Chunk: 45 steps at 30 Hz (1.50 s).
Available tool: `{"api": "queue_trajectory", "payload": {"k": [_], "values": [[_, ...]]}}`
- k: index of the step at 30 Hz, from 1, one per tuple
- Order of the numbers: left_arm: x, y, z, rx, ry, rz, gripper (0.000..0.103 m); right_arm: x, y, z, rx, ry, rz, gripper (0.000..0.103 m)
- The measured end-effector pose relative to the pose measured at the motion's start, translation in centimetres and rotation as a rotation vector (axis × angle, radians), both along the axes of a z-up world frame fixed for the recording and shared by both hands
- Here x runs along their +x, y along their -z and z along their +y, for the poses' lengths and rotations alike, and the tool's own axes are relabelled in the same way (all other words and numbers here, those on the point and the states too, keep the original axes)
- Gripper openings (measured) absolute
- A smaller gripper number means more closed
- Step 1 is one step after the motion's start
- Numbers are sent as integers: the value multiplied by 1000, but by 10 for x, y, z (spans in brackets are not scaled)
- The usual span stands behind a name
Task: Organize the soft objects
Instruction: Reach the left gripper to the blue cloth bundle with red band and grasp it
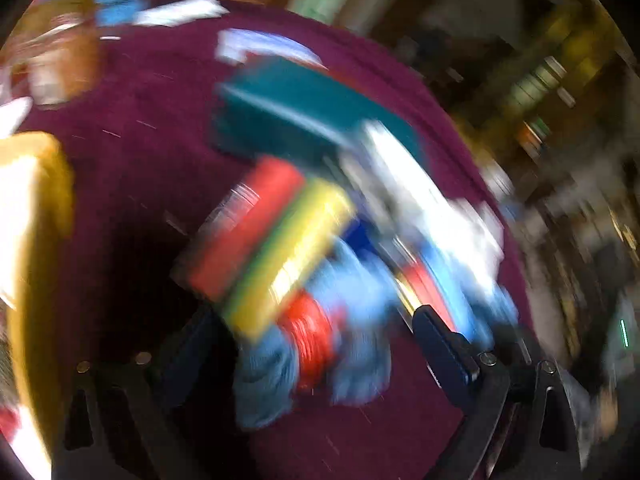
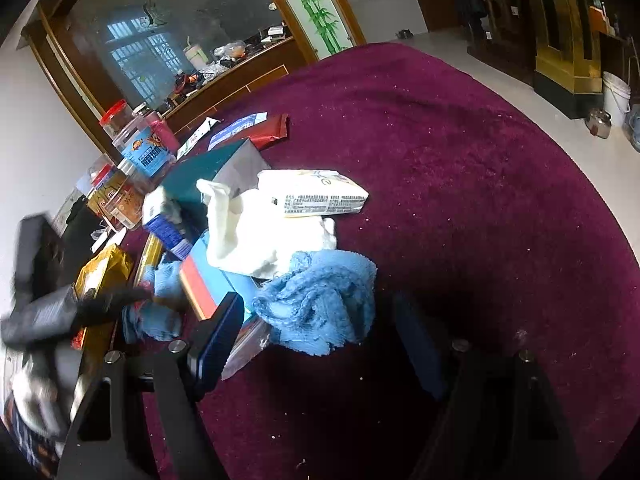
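Note:
A crumpled blue fluffy cloth (image 2: 320,304) lies on the maroon round table (image 2: 460,160), just ahead of my right gripper (image 2: 320,344). Its jaws stand wide on either side of the cloth without pressing it. Behind the cloth are a white cloth (image 2: 256,232), a white packet (image 2: 316,196) and a teal box (image 2: 208,172). The left wrist view is heavily blurred. My left gripper (image 1: 316,352) is open around a second blue cloth (image 1: 352,300) with something red (image 1: 308,332) in it, below a red and yellow box (image 1: 272,240). In the right wrist view that gripper (image 2: 120,300) is a dark blur.
Clear snack jars (image 2: 144,152) and a red packet (image 2: 272,130) stand at the table's back left. A yellow bag (image 2: 104,268) lies at the left. The table's right half is bare maroon cloth; beyond its edge are a pale floor and a white bucket (image 2: 616,96).

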State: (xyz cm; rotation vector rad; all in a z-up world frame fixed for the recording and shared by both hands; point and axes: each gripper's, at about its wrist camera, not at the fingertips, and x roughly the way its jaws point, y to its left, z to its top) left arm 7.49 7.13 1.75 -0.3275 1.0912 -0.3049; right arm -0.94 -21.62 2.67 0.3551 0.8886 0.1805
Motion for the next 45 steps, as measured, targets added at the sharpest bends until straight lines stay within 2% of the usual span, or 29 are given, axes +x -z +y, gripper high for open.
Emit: {"api": "queue_trajectory", "payload": {"k": [2,4,6,9,11,14,17,19,21,23,25,26,27,31,40,45], "values": [[-23,-1,-16,-48,152,27,92,0,1,1,0,-3,4,76],[-48,-5,-26,-84,248,47,92,0,1,1,-2,-6,5,76],[-77,-16,-31,-54,300,12,92,0,2,2,-7,-7,5,76],[-97,-32,-25,39,250,-64,93,0,2,4,-11,-9,5,76],[-93,-39,-16,85,178,-109,93,0,2,4,-9,-8,5,76],[-77,-37,-7,136,111,-121,93,1,2,6,-11,-10,4,78],[-67,-24,-6,176,111,-106,93,0,2,6,-14,-15,3,79],[-69,-17,-10,156,123,-75,93,0,2,6,-13,-16,3,80],[-76,-16,-20,125,146,-87,93,0,2,6,-14,-15,3,80],[-81,-14,-32,174,156,-105,92,0,2,6,-12,-14,2,80],[-83,-10,-44,232,163,-117,68,0,1,5,-9,-15,2,80],[-83,-9,-47,247,167,-121,48,0,1,6,-8,-15,2,80],[-84,-7,-49,242,168,-125,44,1,1,6,-8,-15,2,80],[-92,-9,-36,135,128,-124,42,0,1,6,-8,-15,1,80],[-144,-30,-7,76,83,-180,42,0,1,5,-4,-14,1,80],[-183,-46,11,15,38,-234,42,0,0,4,7,-13,0,80]]}}
